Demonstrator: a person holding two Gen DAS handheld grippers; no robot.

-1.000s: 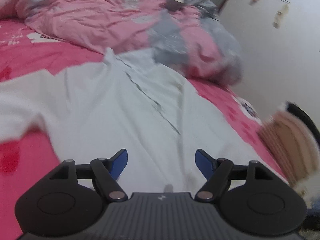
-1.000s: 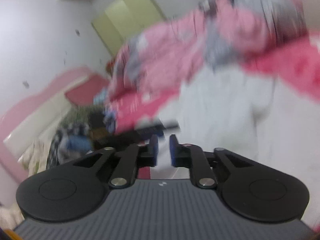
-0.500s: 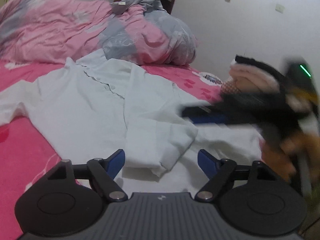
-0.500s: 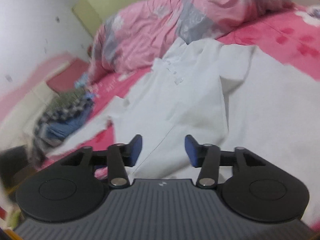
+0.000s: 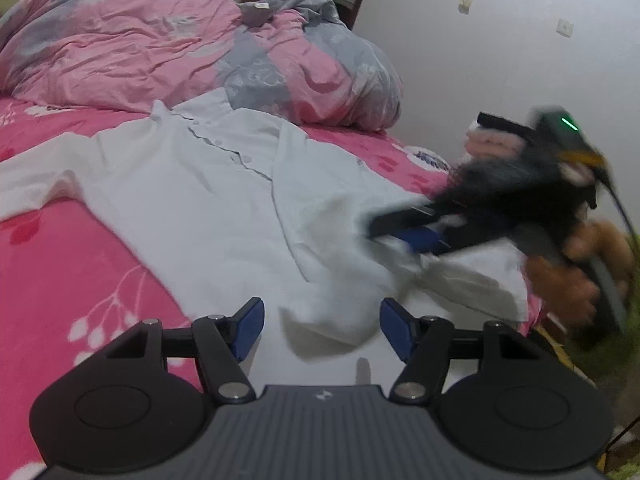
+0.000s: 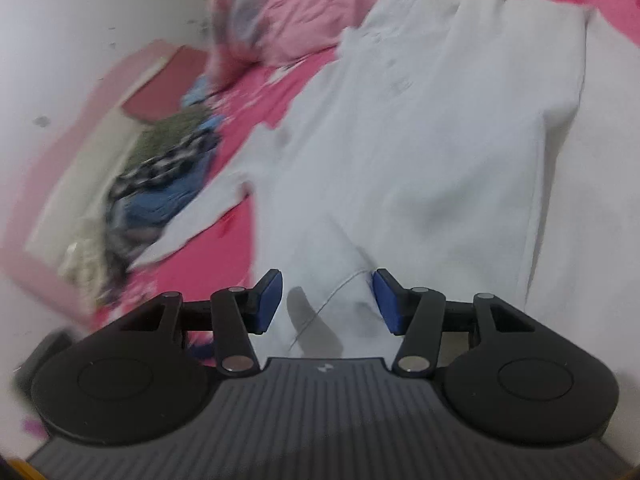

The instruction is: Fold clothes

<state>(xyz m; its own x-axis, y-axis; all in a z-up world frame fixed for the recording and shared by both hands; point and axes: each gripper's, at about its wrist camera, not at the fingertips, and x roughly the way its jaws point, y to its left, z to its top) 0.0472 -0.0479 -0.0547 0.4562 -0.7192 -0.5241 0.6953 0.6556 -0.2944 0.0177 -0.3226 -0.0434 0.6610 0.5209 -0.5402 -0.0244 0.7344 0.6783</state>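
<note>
Left wrist view: a white shirt (image 5: pixel 208 196) is seen spread front-up on a pink bedsheet (image 5: pixel 60 272), buttons running down its placket.
Shirt collar: pointed toward a crumpled pink-and-grey duvet (image 5: pixel 192 48) heaped at the far side of the bed.
Shirt sleeves: one is stretched out toward the left edge of this view; the other is folded across the body, its cuff lying just ahead of the left gripper (image 5: pixel 321 330).
Left gripper: its jaws have just been closing but are parted, with the folded cuff in line between them; no pad is pressed on the cloth.
Right gripper (image 5: pixel 404 232): shown blurred at the right of this view, lowered over the shirt's near hem area, held by a hand in a dark sleeve (image 5: pixel 520 176).
Right wrist view: the right gripper (image 6: pixel 327 300) is seen with blue pads (image 6: pixel 269 300) apart; its jaws have just been opening, and a seamed edge of the shirt (image 6: pixel 420 140) lies below the gap, not pinched.
Background: a blurred pile of other clothes (image 6: pixel 160 176) is seen by the pink headboard (image 6: pixel 108 92), well apart from the shirt.
Wall: a white wall (image 5: pixel 500 60) rises behind the bed.
</note>
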